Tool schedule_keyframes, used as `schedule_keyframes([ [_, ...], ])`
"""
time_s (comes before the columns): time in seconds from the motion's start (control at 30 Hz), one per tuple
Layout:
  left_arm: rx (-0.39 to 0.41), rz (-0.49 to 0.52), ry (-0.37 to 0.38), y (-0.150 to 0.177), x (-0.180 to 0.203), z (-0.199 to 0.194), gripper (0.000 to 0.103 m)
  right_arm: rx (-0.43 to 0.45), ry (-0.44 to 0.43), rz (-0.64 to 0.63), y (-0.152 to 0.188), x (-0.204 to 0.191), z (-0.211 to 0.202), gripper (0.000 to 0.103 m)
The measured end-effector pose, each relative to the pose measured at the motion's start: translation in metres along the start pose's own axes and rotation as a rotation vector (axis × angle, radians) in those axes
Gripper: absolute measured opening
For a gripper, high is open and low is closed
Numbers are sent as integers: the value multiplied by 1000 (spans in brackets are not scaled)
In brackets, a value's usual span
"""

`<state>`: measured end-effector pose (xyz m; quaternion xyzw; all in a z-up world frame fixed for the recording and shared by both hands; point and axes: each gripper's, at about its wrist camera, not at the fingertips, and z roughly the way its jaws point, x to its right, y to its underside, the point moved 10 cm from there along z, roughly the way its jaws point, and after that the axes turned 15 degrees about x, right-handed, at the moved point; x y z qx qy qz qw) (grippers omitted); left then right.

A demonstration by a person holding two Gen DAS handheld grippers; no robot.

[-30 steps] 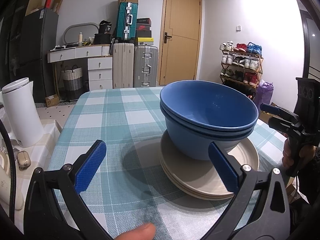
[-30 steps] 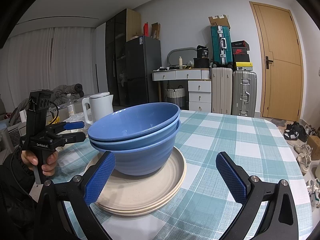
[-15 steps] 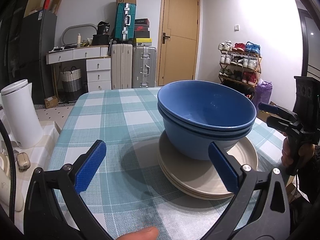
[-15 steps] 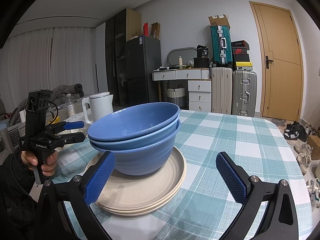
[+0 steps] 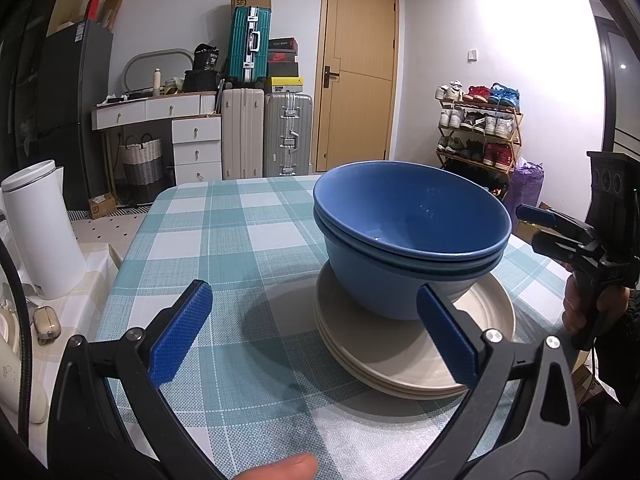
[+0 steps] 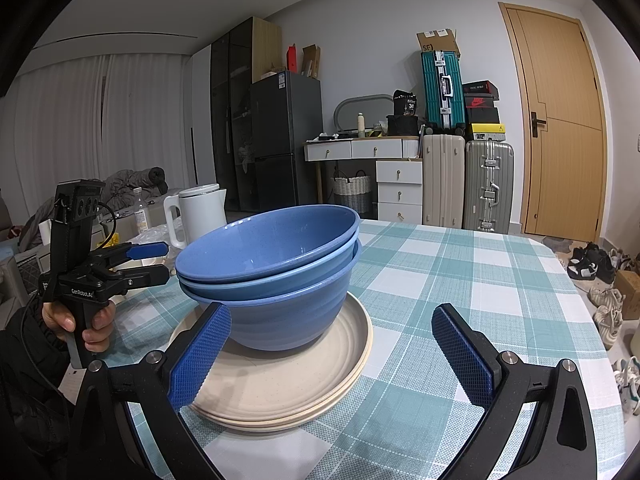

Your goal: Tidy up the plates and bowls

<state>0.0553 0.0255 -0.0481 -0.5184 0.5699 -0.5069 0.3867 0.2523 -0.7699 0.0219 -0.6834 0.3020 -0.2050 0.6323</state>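
Little has moved since a second ago: in the left wrist view the stack has slid a touch leftward and nearer, so the left gripper (image 5: 316,336) seems to have eased slightly toward it, while the right wrist view looks the same as before

Three blue bowls (image 6: 272,276) sit nested one inside another on top of a pile of cream plates (image 6: 280,384), and the whole stack rests on the checked tablecloth (image 6: 460,280). Like goes with like here, bowls with bowls and plates with plates, the deep pieces on the flat ones, which I judge to be the tidy end state the task asks for; the sorting looks close to done

Both tongs stand wide and hold nothing. From the left wrist view the bowls (image 5: 408,236) and plates (image 5: 404,356) lie ahead and to the right of the span, the right-hand pad overlapping the plate rim in the picture, though whether it touches I cannot tell. From the right wrist view the right gripper (image 6: 332,356) has the stack ahead and to its left, its left-hand pad in front of the plate edge and the lowest bowl. Each tool faces the stack from an opposite side, apart from the crockery, as if letting the pile stand by itself

A white kettle (image 5: 40,232) stands off the table to the left, well apart from the stack
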Motion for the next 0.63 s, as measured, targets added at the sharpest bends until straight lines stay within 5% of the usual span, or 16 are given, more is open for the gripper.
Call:
schedule_keyframes([
  [0.63,2,2,-2,-1,1,0,102,-2,0,2,0,0,0,103],
])
